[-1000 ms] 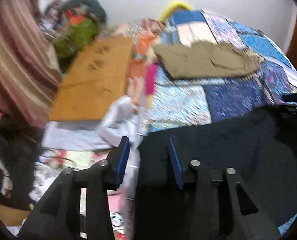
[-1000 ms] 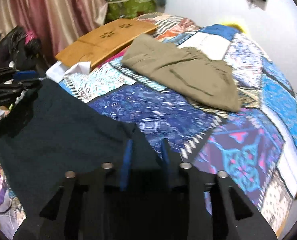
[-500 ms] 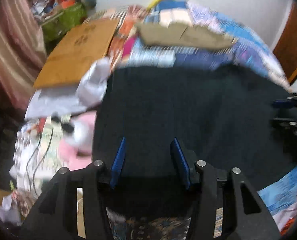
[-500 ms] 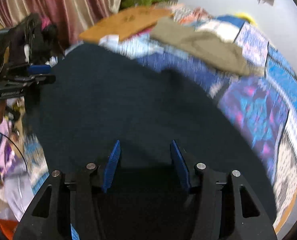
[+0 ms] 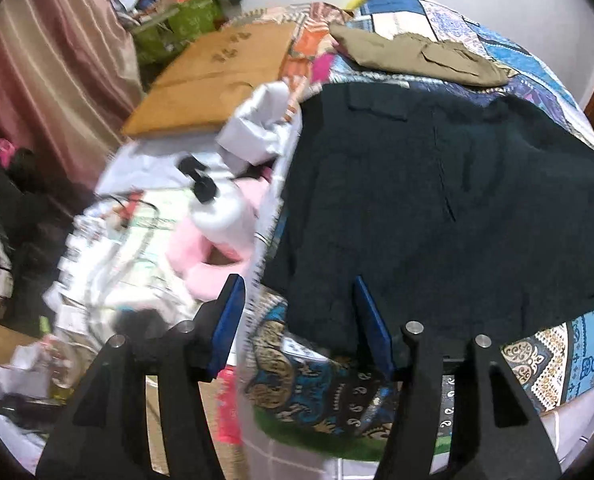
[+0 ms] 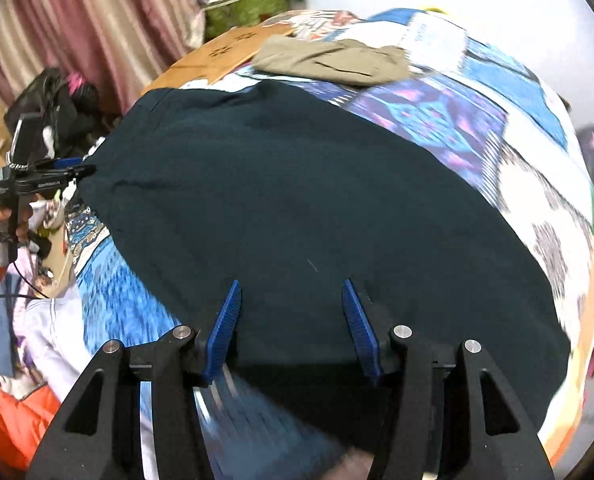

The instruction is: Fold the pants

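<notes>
Left wrist view: dark pants (image 5: 429, 200) spread flat on bed (image 5: 537, 356), tan pants (image 5: 417, 54) beyond. Left claw (image 5: 297, 320) wide open, empty; right claw (image 6: 291, 320) likewise. Laying-out step; next, grip near edge for fold.

A patchwork bedcover (image 5: 545, 64) w/ blue patterns covers the bed. Far on it lie olive-brown trousers (image 5: 417, 54). Left of the bed: a wooden board (image 5: 213, 80), a white pump bottle (image 5: 221, 208), pink-striped curtains (image 6: 97, 28).
</notes>
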The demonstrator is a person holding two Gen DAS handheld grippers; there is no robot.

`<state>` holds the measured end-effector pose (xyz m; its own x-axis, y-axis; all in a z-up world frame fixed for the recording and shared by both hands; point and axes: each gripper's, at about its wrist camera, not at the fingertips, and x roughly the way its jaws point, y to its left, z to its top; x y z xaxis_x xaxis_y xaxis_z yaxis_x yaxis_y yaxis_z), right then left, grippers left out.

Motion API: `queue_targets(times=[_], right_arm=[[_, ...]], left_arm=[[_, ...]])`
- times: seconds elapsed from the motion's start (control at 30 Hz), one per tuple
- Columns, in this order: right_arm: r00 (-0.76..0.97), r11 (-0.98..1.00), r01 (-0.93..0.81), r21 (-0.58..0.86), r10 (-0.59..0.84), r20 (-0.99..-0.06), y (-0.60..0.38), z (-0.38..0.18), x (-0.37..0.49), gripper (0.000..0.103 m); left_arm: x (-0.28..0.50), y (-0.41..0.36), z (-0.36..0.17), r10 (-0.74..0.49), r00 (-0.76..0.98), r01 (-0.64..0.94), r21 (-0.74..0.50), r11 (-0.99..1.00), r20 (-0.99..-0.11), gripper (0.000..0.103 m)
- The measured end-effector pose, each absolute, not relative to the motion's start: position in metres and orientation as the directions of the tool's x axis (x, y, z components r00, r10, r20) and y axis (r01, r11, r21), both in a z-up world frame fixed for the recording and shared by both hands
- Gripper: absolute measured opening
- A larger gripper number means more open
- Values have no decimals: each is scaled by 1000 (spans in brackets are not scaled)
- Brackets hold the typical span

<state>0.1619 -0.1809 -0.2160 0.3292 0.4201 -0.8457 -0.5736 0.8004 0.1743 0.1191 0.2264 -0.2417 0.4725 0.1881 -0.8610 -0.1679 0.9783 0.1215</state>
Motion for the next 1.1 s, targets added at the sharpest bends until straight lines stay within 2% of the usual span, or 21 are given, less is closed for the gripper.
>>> queue_targets(times=[0.2,0.37,0.67,0.73,0.8,1.0,1.1], right_arm=[[424,868,-470,159,380,-822,-229,-198,159,49],[503,907,-396,146,347,-792,-260,-189,183,52],[564,984,-137,111,170,-808,-357,-216,214,53],[554,990,-71,120,139,-821,-381,-226,216,53],[531,990,-10,142,126,-838,-402,-240,221,53],[449,984,57,169,126,-885,-420,-280,238,53],[463,978,58,200,152,-873,-421,-287,242,53]], left_arm=[[132,204,-192,191,560,-168,115,979,-806,58],[169,180,-177,167,591,-138,105,985,-790,58],[266,186,-207,226,524,-142,177,974,-821,58],[283,194,-218,226,496,-154,171,973,-838,63],[297,203,-229,226,480,-179,158,971,-848,72],[315,206,-258,224,436,-199,149,969,-872,74],[317,204,-269,239,416,-202,167,965,-878,74]])
